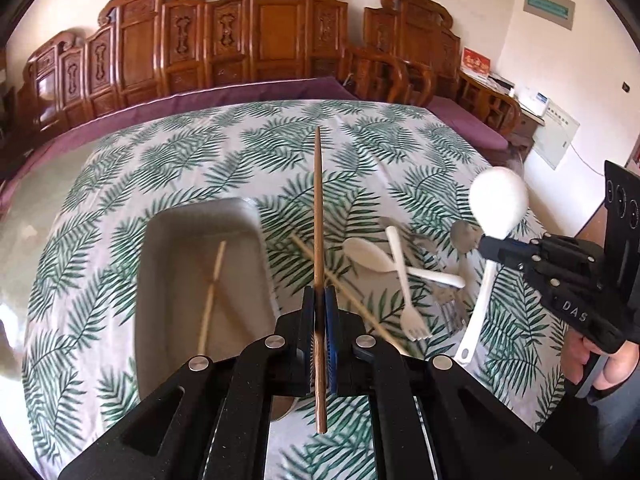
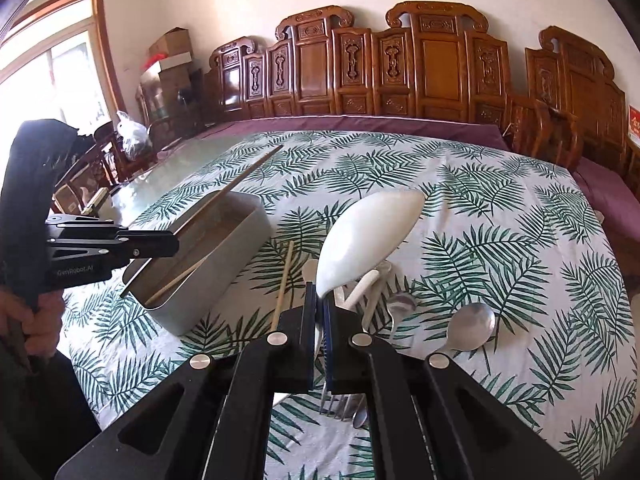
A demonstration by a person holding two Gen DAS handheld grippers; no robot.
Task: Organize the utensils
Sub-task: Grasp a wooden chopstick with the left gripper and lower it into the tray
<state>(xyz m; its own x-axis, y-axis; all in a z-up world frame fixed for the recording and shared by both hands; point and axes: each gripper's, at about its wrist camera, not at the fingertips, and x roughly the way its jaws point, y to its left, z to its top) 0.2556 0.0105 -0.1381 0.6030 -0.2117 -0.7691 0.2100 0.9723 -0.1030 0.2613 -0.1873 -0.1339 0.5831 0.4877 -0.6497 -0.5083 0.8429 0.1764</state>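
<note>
My left gripper (image 1: 319,300) is shut on a dark wooden chopstick (image 1: 317,208) that points away over the table, just right of the grey box (image 1: 160,248). The same left gripper (image 2: 176,242) hangs over the grey box (image 2: 248,236) in the right wrist view. A pale bamboo chopstick (image 1: 212,292) lies inside the box. My right gripper (image 2: 319,304) is shut on a large white spoon (image 2: 364,236), bowl raised; the right gripper (image 1: 486,246) and white spoon (image 1: 498,200) hover above the loose pile. Another pale chopstick (image 1: 340,286) lies on the cloth.
A leaf-print cloth (image 1: 200,152) covers the table. On it lie a white plastic spoon (image 1: 370,254), a white fork (image 1: 404,280), metal forks (image 1: 450,308) and metal spoons (image 2: 472,326). Carved wooden chairs (image 1: 260,40) line the far side. A person's hand (image 2: 28,316) grips the left handle.
</note>
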